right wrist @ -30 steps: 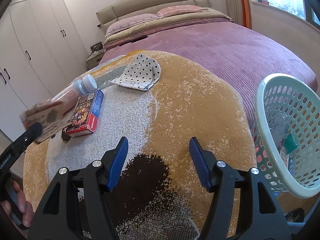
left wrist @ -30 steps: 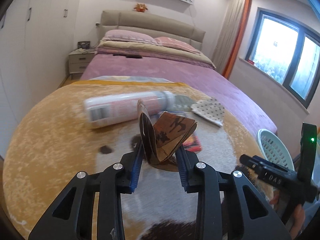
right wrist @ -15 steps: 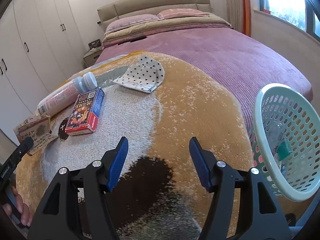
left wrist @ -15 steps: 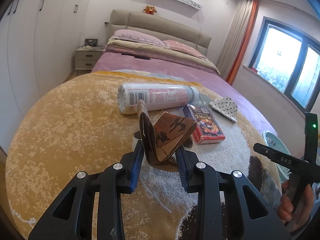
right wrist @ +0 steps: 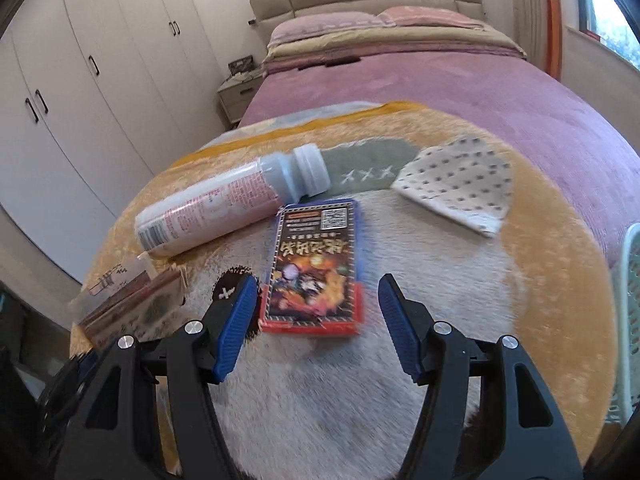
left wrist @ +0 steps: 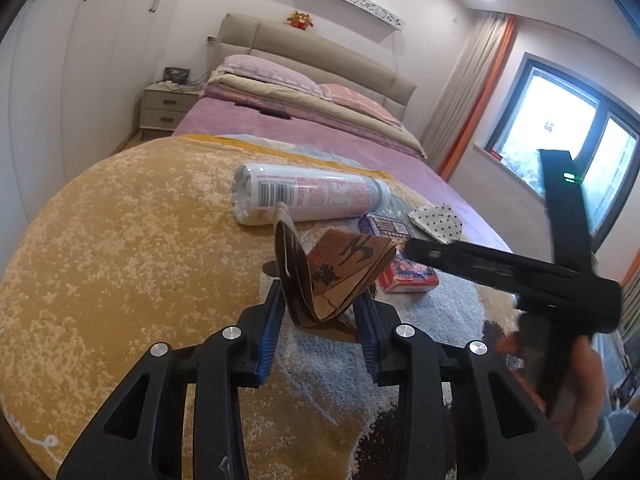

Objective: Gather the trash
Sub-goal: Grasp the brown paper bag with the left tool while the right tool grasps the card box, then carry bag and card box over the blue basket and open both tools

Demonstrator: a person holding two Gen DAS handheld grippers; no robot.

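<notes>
The red card box (right wrist: 316, 268) lies flat on the shaggy yellow-and-white blanket (right wrist: 460, 280) just ahead of the wide-open right gripper (right wrist: 316, 320), between its blue tips, long axis running away from the claw. Beyond it a white bottle (right wrist: 224, 208) lies on its side, cap toward the dotted cloth (right wrist: 460, 188); the pale basket's (right wrist: 628, 320) contents are hidden. The left gripper (left wrist: 320, 312) pinches a folded brown paper wrapper (left wrist: 332, 272) above the blanket, purple bed (left wrist: 320, 128) behind.

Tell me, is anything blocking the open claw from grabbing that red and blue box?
Nothing visible is in the way. The right claw is open, and the red and blue box lies flat on the blanket just ahead of its fingertips. The bottle lies behind the box, not between.
</notes>
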